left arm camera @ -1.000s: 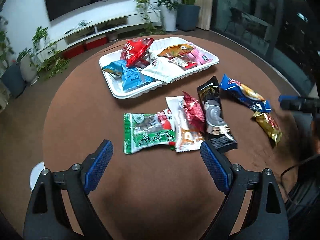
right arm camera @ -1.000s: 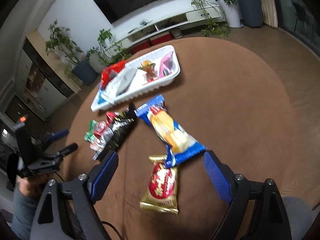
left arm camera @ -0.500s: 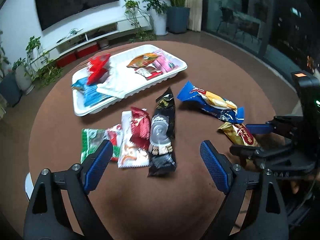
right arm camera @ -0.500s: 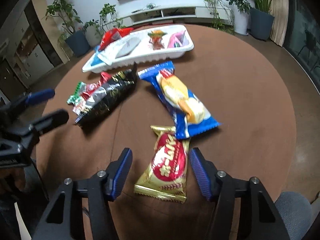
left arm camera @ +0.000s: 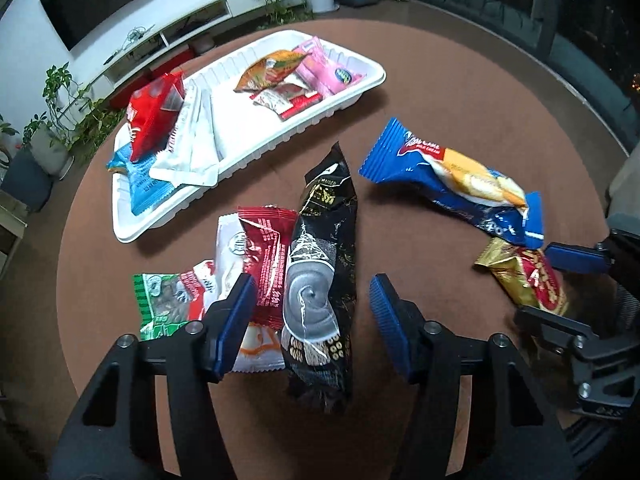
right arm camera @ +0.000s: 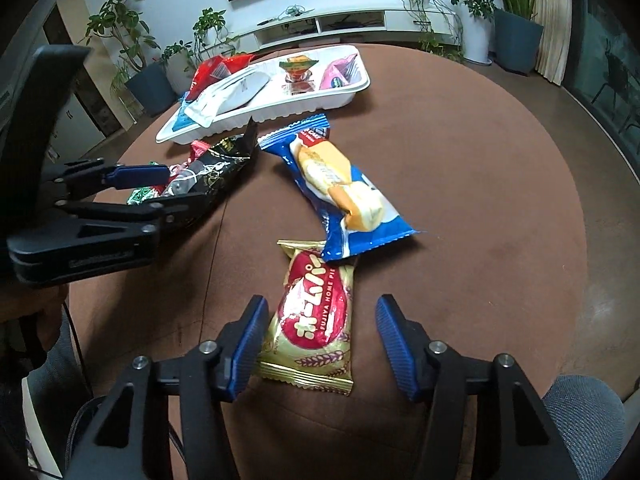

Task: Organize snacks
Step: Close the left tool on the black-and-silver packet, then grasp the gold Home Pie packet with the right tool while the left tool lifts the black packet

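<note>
The jaws of the left gripper point(left arm camera: 312, 316) are held apart over the black snack packet point(left arm camera: 322, 280), whose lower half is framed between them. The jaws of the right gripper point(right arm camera: 320, 340) are likewise spread, with the gold and red pie packet point(right arm camera: 312, 316) lying between them on the brown bench point(right arm camera: 480, 200). A blue wafer packet point(right arm camera: 340, 188) is seen overlapping the pie packet's top edge. Farther back, a white tray point(left arm camera: 360, 92) is filled with several snacks.
</note>
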